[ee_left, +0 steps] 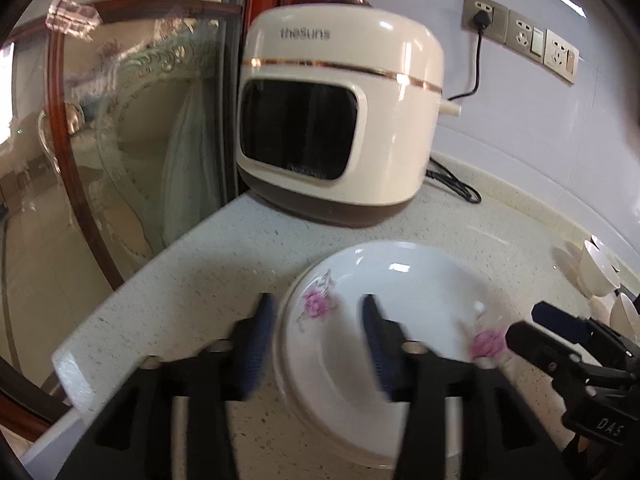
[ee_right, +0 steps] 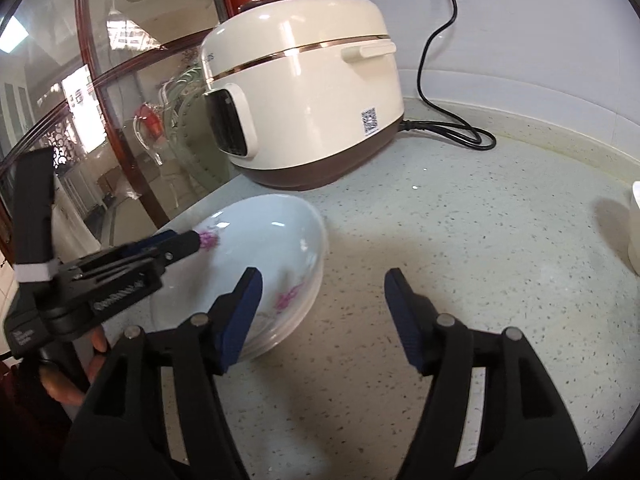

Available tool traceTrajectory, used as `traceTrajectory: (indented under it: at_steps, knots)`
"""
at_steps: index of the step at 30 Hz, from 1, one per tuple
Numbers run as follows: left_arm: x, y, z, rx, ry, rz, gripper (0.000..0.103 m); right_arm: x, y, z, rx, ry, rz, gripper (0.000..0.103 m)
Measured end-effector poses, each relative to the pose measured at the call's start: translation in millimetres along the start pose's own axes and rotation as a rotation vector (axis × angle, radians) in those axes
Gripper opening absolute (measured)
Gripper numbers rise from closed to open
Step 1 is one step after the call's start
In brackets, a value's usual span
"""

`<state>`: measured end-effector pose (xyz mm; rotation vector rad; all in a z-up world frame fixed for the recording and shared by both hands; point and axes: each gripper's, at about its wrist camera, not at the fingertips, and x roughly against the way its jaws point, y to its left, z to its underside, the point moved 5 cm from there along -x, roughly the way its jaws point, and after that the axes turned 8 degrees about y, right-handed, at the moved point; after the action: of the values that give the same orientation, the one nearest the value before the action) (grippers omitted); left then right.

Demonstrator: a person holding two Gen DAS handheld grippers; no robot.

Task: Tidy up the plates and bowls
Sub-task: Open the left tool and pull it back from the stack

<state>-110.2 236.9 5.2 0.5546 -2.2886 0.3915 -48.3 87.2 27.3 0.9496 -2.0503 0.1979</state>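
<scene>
On the desk, left wrist view:
- plates: a white stack (ee_left: 384,344) with pink flowers lay on the speckled desk (ee_left: 208,264), near its left edge and in front of the cooker.
- left claw: the left claw (ee_left: 318,344) was spread wide, one blue pad left of the stack's rim and the other over its middle; whether either pad touched the china I cannot tell, as the view was blurred.
- right claw: the right claw (ee_left: 532,326) came in from the right, its dark tip at the stack's right rim by a pink flower.
- bowls: white bowls (ee_left: 600,272) stood at the far right, well apart from the stack.
- cooker: a cream cooker (ee_left: 340,120) with a brown base stood at the back, its cord (ee_left: 474,76) plugged into a wall socket.

On the desk, right wrist view:
- right claw: the right claw (ee_right: 322,320) was spread wide and held nothing; its left pad was over the stack's right rim, its right pad over bare desk (ee_right: 480,240).
- plates: the stack (ee_right: 272,256) lay left of centre, in front of the cooker (ee_right: 308,92).
- left claw: the left claw (ee_right: 182,242) reached over the stack's left rim; its spread was not clear here.
- bowl: a white bowl (ee_right: 634,232) showed at the right edge.
</scene>
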Motion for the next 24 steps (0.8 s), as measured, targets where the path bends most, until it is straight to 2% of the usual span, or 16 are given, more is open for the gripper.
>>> traceTrajectory:
  at_steps: [3,6,16,24]
  knots:
    - [8.5,2.6,-3.2,0.003,-0.044,-0.029,0.071,-2.7,-2.9,0.0,-0.014,0.018,-0.011,0.068]
    - [11.9,4.5,-5.3,0.01,-0.05,-0.016,0.077,-1.5,-4.6,-0.6,-0.02,0.009,-0.029,0.069]
    - [18.2,1.6,0.2,-0.013,-0.017,0.008,0.082,-7.0,-29.1,-1.8,-0.158,0.026,-0.14,0.075]
    - [30.5,-6.6,9.6,-0.064,0.033,0.034,0.084,-4.7,-19.8,0.4,-0.118,0.027,-0.164,0.085]
